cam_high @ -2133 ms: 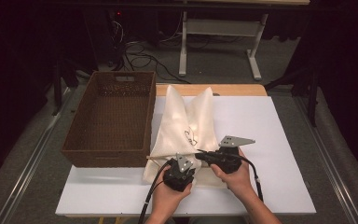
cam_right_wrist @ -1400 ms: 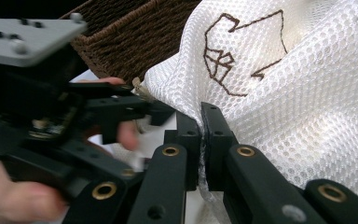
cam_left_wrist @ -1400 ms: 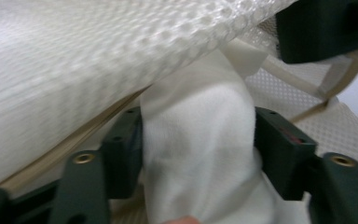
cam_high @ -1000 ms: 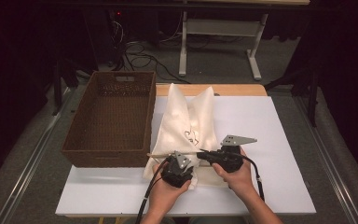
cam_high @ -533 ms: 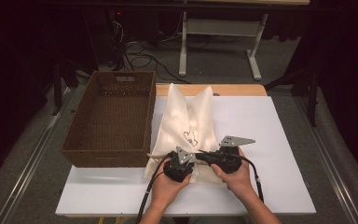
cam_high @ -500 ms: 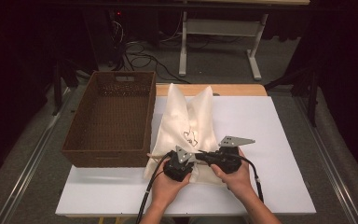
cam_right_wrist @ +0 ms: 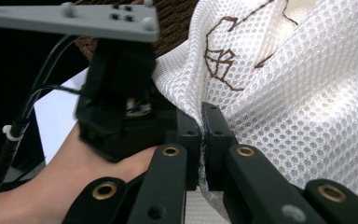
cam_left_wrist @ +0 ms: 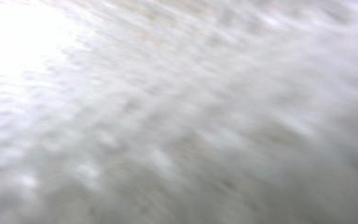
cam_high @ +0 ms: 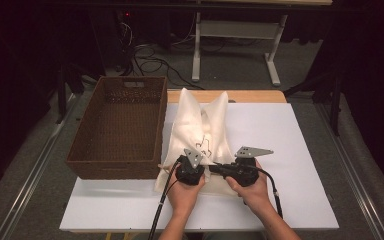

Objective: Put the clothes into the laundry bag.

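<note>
Mesh cloth (cam_high: 200,130) near-edge grasp in progress: right claw (cam_right_wrist: 204,135) pinches it, left claw (cam_high: 190,172) has just been closing on it; next, lift evenly.

Two bare forearms, no sleeves. Each hand carries black boxy gripper: left gripper (cam_high: 190,172), right gripper (cam_high: 215,168). Grey three-cornered plate with small studs tops each. Black cable trails from each toward 6 o'clock. Right gripper's jaws: black linked bars, brass-ringed pivots. White zip tie on left gripper's cable.
</note>
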